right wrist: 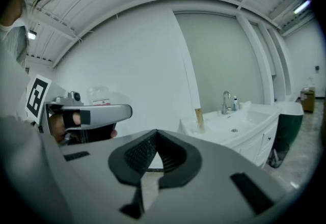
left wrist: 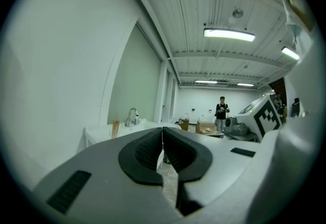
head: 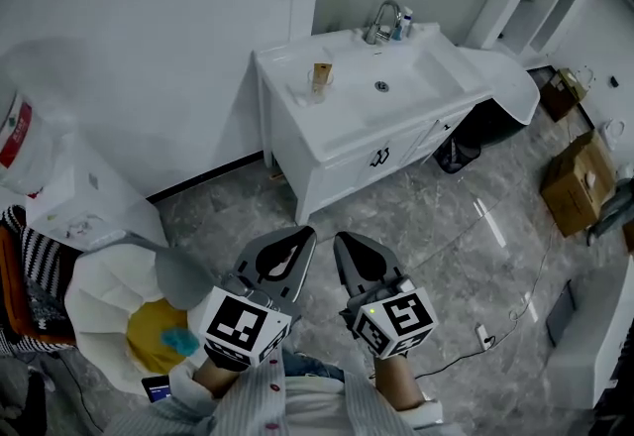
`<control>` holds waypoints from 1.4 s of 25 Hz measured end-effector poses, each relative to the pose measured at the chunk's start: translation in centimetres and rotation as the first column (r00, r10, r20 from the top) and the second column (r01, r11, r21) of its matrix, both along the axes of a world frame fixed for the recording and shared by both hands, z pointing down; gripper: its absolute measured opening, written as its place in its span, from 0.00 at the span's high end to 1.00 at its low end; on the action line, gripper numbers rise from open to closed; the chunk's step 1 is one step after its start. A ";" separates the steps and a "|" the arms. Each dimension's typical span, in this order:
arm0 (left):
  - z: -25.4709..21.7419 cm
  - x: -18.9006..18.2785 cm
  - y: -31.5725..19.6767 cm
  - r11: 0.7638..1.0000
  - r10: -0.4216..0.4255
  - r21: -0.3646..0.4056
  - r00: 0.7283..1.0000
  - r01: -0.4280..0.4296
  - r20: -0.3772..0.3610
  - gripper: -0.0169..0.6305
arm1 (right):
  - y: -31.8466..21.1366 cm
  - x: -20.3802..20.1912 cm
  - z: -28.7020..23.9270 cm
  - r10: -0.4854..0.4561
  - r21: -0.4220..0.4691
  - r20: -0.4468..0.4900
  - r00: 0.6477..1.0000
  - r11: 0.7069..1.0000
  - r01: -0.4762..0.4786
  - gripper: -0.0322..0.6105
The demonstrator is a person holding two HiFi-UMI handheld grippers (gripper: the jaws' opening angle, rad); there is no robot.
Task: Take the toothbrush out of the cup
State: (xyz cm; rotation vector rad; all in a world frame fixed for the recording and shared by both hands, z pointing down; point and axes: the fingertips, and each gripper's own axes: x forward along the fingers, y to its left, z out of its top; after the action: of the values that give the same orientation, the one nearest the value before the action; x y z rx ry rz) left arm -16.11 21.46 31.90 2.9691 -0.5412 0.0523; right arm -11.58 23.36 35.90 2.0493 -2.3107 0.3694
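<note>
A tan cup (head: pixel 320 79) stands on the left rim of the white vanity basin (head: pixel 396 87), far ahead; the toothbrush in it is too small to make out. The same cup (left wrist: pixel 115 129) shows in the left gripper view, and the cup (right wrist: pixel 199 119) in the right gripper view. My left gripper (head: pixel 302 234) and right gripper (head: pixel 342 238) are held side by side over the marble floor, well short of the vanity. Both are shut with nothing between their jaws, as the left gripper (left wrist: pixel 162 129) and right gripper (right wrist: pixel 156 132) show close up.
A faucet (head: pixel 381 23) and a small bottle (head: pixel 404 24) sit at the back of the basin. A black bin (head: pixel 456 155) stands by the vanity, cardboard boxes (head: pixel 575 181) at the right, a white bag with yellow contents (head: pixel 119 310) at my left. A person (left wrist: pixel 221 113) stands far off.
</note>
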 end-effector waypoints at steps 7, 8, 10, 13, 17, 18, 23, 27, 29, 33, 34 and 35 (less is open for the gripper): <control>-0.6 2.5 -6.9 1.000 0.020 0.005 1.000 -0.020 0.005 0.95 | -6.8 3.1 -0.5 0.038 0.003 0.012 0.999 0.999 -0.038 0.93; -0.6 2.7 -7.9 1.000 0.022 0.006 1.000 -0.022 0.006 0.95 | -7.7 3.4 -0.5 0.042 0.003 0.013 0.999 0.999 -0.042 0.93; -0.5 3.0 -9.6 1.000 0.028 0.007 1.000 -0.028 0.009 0.95 | -9.3 3.9 -0.5 0.053 0.003 0.013 0.999 0.999 -0.053 0.93; -0.2 3.3 -11.8 0.999 0.038 0.008 0.999 -0.038 0.013 0.95 | -11.3 4.4 -0.4 0.073 0.004 0.013 0.997 0.997 -0.073 0.93; 0.3 3.2 -13.8 0.999 0.048 -0.002 0.999 -0.048 0.010 0.95 | -13.1 4.7 0.1 0.093 -0.006 0.011 0.996 0.996 -0.093 0.93; 0.5 3.2 -14.3 0.999 0.048 -0.006 0.999 -0.048 0.010 0.95 | -13.5 4.8 0.3 0.097 -0.012 0.009 0.995 0.995 -0.097 0.93; 1.1 3.4 -15.9 0.998 0.054 -0.028 0.998 -0.054 0.013 0.95 | -14.4 5.9 1.0 0.130 -0.039 0.008 0.992 0.991 -0.129 0.93; 1.5 4.0 -17.3 0.998 0.054 -0.036 0.998 -0.054 0.011 0.95 | -15.4 7.2 1.6 0.148 -0.051 0.022 0.989 0.988 -0.147 0.93; 1.6 4.5 -18.1 0.998 0.047 -0.034 0.999 -0.047 0.006 0.95 | -16.1 8.0 1.8 0.148 -0.051 0.021 0.989 0.988 -0.147 0.93; 1.9 6.0 -20.1 0.999 0.024 -0.035 1.000 -0.024 0.004 0.95 | -18.1 9.8 2.0 0.135 -0.048 0.019 0.991 0.990 -0.134 0.93; 1.9 6.5 -20.6 0.999 0.019 -0.035 1.000 -0.019 0.004 0.95 | -18.7 10.3 2.0 0.130 -0.047 0.020 0.991 0.991 -0.129 0.93; 2.0 7.0 -21.1 0.999 0.016 -0.034 1.000 -0.015 0.005 0.95 | -19.3 10.7 2.1 0.125 -0.046 0.022 0.992 0.991 -0.124 0.93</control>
State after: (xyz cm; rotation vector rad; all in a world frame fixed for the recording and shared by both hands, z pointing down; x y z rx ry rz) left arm -9.10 0.35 33.86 2.9413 -0.5127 0.0703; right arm -0.84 4.06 37.96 2.1851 -2.1728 0.4491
